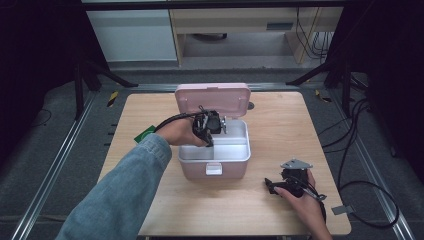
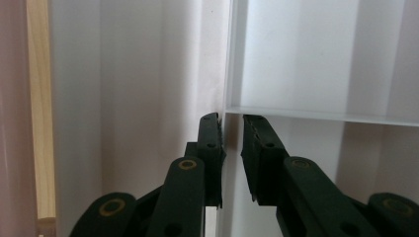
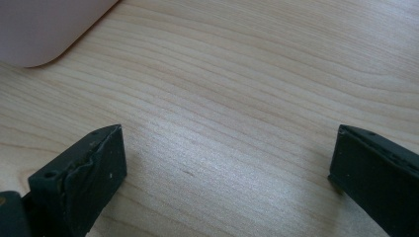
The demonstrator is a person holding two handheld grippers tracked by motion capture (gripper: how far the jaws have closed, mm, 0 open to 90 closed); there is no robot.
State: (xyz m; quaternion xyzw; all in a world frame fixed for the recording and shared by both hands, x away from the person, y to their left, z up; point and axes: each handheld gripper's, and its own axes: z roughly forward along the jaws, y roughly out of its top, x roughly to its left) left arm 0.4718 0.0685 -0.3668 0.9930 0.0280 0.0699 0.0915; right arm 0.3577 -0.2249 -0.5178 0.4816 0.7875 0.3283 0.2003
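1. I'm reaching my left gripper (image 1: 212, 131) into the pink plastic box with the hinged lid (image 1: 186, 167), which is sitting mid-table on the light wooden tabletop (image 1: 280, 135). The lid is standing open, upright behind the gripper.
2. In the left gripper view the jaws are straddling the thin edge of the white plastic inner tray (image 2: 316, 115). The gap is narrow, with the tray wall (image 2: 228, 59) running between the pads. I can't tell whether the pads are pressing on it yet.
3. The tray is sitting inside the box, and its rim is showing white in the high view (image 1: 235, 145).
4. My right gripper (image 1: 272, 186) is resting on the table, right of the box and nearer to me, well apart from it. Its jaws are spread wide with nothing between them, just bare wood (image 3: 222, 123).
5. In the way: the box walls and the upright lid are boxing in the left gripper.
6. View differences: the high view is showing the box, the lid and both hands. The left gripper view is giving the tray edge up close. The right gripper view is catching a rounded pink box corner (image 3: 34, 34).
7. Around the table: dark floor, black cables (image 1: 350, 145) to the right and metal rails (image 1: 55, 165) to the left.
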